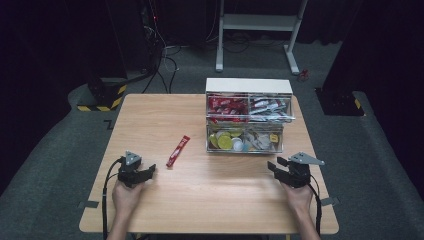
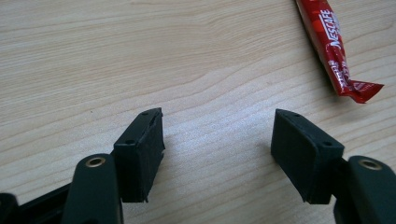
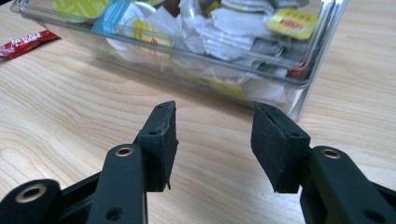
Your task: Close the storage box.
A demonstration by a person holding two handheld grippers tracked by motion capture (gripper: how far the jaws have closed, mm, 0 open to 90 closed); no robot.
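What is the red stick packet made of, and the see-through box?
The red stick packet looks like glossy foil or plastic film: it shines and has a crimped end. The see-through box looks like hard clear plastic, since its contents show through its shiny, rigid walls.

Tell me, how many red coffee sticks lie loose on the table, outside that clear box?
1: a red Nescafe stick sachet lies on the wooden table, left of the clear plastic drawer box. More red packets fill the box's upper drawers; some may be hidden.

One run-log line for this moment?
left gripper: open, empty | right gripper: open, empty | red Nescafe stick sachet: lying on wooden table
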